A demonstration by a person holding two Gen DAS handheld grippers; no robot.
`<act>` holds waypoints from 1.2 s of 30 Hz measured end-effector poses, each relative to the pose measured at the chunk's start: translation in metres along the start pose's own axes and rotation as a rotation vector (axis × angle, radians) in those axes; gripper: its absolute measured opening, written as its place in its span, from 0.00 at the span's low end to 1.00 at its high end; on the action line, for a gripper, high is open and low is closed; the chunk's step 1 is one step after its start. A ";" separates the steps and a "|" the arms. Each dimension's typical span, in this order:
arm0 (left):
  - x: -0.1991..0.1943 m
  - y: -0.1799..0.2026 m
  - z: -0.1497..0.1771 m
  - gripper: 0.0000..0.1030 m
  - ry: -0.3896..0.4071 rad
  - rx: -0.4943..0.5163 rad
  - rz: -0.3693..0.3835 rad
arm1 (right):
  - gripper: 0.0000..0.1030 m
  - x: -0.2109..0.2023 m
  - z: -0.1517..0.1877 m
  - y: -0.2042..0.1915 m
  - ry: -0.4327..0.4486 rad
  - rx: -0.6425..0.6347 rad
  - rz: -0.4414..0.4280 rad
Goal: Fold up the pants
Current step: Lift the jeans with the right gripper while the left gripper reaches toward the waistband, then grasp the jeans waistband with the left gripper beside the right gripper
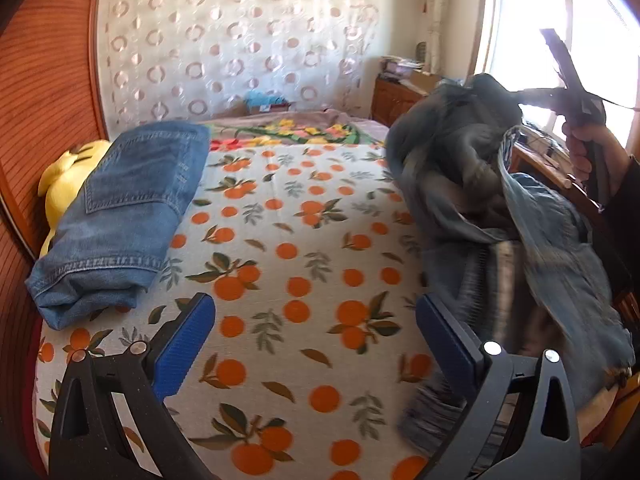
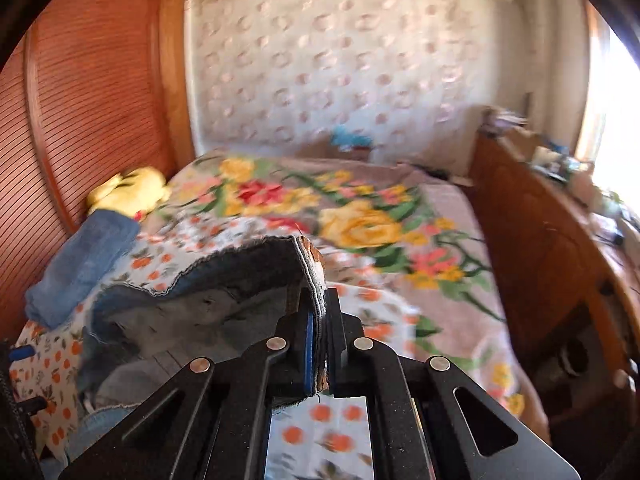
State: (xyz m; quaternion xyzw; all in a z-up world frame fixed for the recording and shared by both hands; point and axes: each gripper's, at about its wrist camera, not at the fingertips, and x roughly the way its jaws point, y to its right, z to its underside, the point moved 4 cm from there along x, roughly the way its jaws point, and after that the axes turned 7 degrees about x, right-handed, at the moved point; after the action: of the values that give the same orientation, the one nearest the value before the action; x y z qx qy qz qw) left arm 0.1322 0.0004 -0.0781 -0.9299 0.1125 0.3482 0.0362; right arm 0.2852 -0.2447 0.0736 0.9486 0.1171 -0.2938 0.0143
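Left wrist view shows the pants [image 1: 500, 208] hanging bunched above the bed [image 1: 288, 248], clamped at one edge in the closed right gripper [image 1: 576, 96], lying right of the empty, wide-open left gripper [image 1: 316, 344], their length trailing down toward it.

left wrist view: close above the bed [image 1: 280, 240], looking down and toward the far curtain [image 1: 240, 40]
right wrist view: slightly higher, same facing
shared: bed, curtain, folded jeans [image 1: 120, 216] at left
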 end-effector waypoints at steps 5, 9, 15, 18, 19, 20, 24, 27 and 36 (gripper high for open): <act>-0.019 0.017 0.003 0.98 0.025 0.021 0.011 | 0.04 -0.044 0.038 0.061 0.001 0.054 0.185; -0.029 0.023 0.010 0.98 0.016 0.022 0.011 | 0.04 -0.071 0.087 0.079 -0.025 0.094 0.194; -0.026 0.027 0.031 0.98 -0.043 0.001 0.026 | 0.04 -0.089 0.145 0.081 -0.058 0.121 0.174; -0.029 0.030 0.040 0.98 -0.059 -0.016 0.041 | 0.04 -0.098 0.155 0.088 -0.061 0.137 0.154; -0.030 0.032 0.043 0.98 -0.063 -0.020 0.047 | 0.04 -0.102 0.151 0.093 -0.060 0.140 0.151; -0.029 0.032 0.044 0.97 -0.066 -0.023 0.052 | 0.04 -0.103 0.151 0.093 -0.060 0.144 0.147; -0.022 0.034 0.049 0.92 -0.092 -0.067 0.115 | 0.04 -0.104 0.146 0.100 -0.056 0.154 0.131; -0.010 0.037 0.052 0.85 -0.122 -0.095 0.171 | 0.04 -0.096 0.143 0.099 -0.049 0.155 0.117; 0.008 0.052 0.056 0.69 -0.166 -0.160 0.305 | 0.04 -0.085 0.153 0.098 -0.053 0.147 0.103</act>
State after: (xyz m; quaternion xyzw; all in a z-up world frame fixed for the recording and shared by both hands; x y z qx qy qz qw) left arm 0.0896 -0.0431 -0.1250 -0.8701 0.2206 0.4332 -0.0816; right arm 0.1549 -0.3733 -0.0096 0.9437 0.0458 -0.3256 -0.0371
